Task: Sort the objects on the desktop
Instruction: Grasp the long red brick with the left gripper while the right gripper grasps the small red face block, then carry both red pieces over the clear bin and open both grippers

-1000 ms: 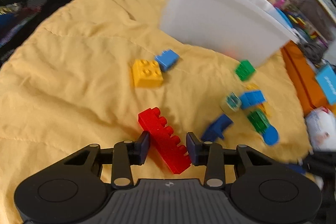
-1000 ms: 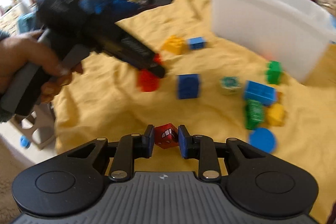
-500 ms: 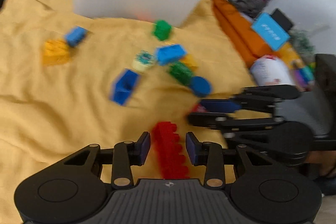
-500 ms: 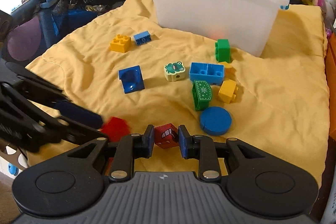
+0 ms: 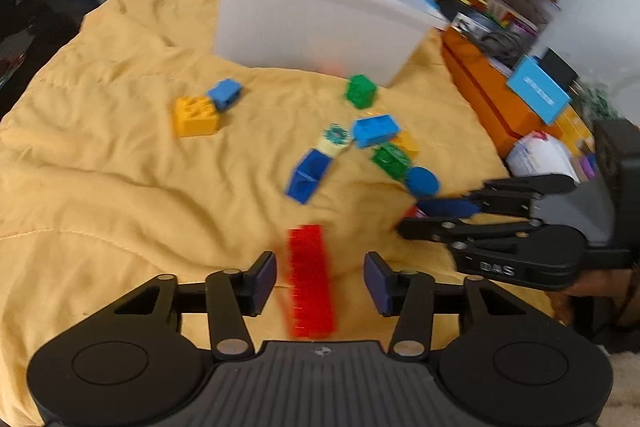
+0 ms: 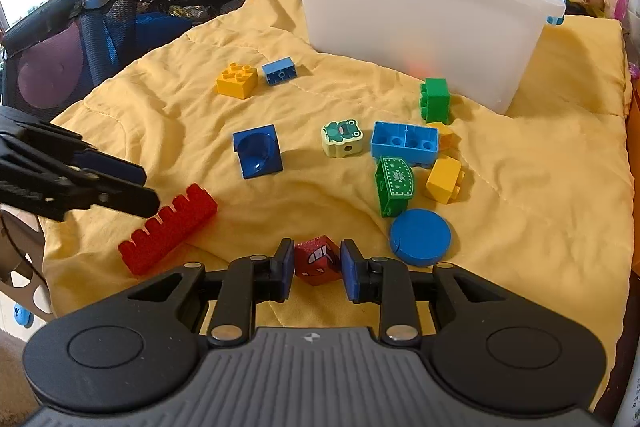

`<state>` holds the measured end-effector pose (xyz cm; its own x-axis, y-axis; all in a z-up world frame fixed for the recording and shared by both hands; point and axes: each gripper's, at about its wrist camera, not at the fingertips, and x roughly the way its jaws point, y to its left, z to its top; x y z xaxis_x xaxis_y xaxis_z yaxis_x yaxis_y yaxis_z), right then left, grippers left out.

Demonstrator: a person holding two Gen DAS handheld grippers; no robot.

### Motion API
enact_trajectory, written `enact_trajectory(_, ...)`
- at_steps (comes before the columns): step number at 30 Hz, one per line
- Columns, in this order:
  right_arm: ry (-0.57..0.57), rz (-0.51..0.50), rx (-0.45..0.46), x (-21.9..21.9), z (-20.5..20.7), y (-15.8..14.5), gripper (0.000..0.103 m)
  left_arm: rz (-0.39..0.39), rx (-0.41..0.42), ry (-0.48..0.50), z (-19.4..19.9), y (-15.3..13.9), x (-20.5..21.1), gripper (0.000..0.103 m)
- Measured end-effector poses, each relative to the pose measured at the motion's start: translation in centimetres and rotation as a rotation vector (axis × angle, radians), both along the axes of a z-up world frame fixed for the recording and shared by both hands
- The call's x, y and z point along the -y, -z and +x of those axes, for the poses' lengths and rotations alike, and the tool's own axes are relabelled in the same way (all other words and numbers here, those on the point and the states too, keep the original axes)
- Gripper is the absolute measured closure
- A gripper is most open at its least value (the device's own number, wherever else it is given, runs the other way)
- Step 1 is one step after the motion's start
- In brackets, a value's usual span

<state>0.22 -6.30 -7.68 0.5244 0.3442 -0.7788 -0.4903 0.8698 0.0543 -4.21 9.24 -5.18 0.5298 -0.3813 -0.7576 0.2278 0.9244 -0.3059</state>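
left gripper (image 5: pixel 320 281) jaws opening, long red brick (image 5: pixel 310 279) loose between its fingers, likely resting on the yellow blanket (image 5: pixel 120 187); right gripper (image 6: pixel 316 265) jaws opening around red cube (image 6: pixel 317 259), which may drop short of the white bin (image 6: pixel 420 19).

Left claw (image 5: pixel 320 283) jaws are opening; the long red brick (image 5: pixel 310 283), clamped a second ago, now lies free between the pads.
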Motion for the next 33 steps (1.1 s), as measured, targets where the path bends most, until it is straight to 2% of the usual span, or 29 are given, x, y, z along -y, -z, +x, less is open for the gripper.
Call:
enact_trajectory(4, -0.003, -0.007, 0.007, 0.0, -0.2, 0.0, 0.072, 0.066, 0.013, -0.017, -0.2, 0.3, 0.8, 0.049)
enact_trajectory(7, 0.001, -0.008, 0.007, 0.1, -0.3, 0.1, 0.072, 0.033, 0.003, -0.067, 0.1, 0.3, -0.4, 0.049)
enact_trajectory(9, 0.003, -0.005, 0.011, 0.3, -0.4, 0.0, 0.071, -0.029, -0.029, -0.032, 0.3, 0.5, -0.1, 0.049)
enact_trajectory(11, 0.005, -0.008, 0.01, 0.4, -0.5, 0.1, 0.069, -0.058, -0.056, 0.019, 0.4, 1.0, 1.0, 0.049)
enact_trajectory(14, 0.006, -0.005, 0.005, 0.6, -0.7, 0.3, 0.069, -0.036, -0.027, 0.111, -0.1, 0.8, 3.2, 0.049)
enact_trajectory(16, 0.007, -0.006, 0.008, 0.6, -0.8, 0.2, 0.069, -0.001, -0.004, 0.133, -0.5, 0.4, 3.9, 0.049)
enact_trajectory(23, 0.01, -0.001, 0.015, 1.0, -1.0, 0.2, 0.066, 0.062, 0.037, 0.044, -0.9, -0.6, 3.3, 0.048)
enact_trajectory(27, 0.013, 0.0, 0.022, 1.1, -0.9, 0.2, 0.061, 0.061, -0.028, 0.024, -0.3, 0.9, 3.2, 0.048)
enact_trajectory(33, 0.006, -0.014, 0.034, 0.6, -0.5, 0.5, 0.062, 0.08, -0.071, 0.039, 0.4, 2.6, 3.6, 0.05)
